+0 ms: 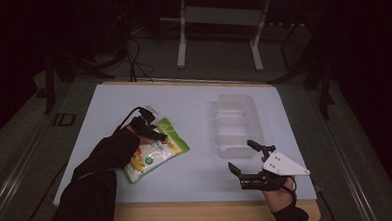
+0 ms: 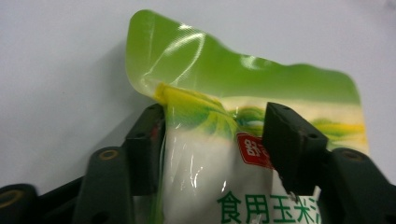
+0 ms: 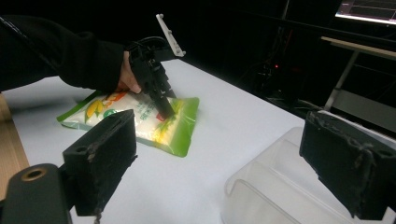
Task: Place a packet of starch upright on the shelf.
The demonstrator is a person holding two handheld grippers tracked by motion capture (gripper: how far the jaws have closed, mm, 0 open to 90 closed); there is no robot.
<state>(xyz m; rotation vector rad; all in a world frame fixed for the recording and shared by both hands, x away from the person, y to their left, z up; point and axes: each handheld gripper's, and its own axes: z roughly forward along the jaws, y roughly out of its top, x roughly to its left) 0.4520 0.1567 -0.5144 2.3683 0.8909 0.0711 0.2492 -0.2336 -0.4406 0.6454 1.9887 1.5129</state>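
Note:
A green, white and yellow food bag (image 1: 158, 153) lies flat on the white table top (image 1: 183, 98), left of centre. My left gripper (image 1: 152, 132) presses down on its far end. In the left gripper view the two jaws pinch a raised fold of the bag (image 2: 210, 163), and my left gripper (image 2: 215, 114) is shut on it. My right gripper (image 1: 240, 153) hovers open near the front right, beside the near corner of a clear plastic container (image 1: 234, 121). The right gripper view looks between my right gripper's (image 3: 222, 133) wide jaws at the bag (image 3: 144, 119), the left gripper (image 3: 163, 105) and the container (image 3: 280, 186).
The table has a wooden front edge (image 1: 203, 213). Behind it stand a white table frame (image 1: 217, 19) and loose cables (image 1: 136, 58) on the dark floor. Bare white surface lies between the bag and the container.

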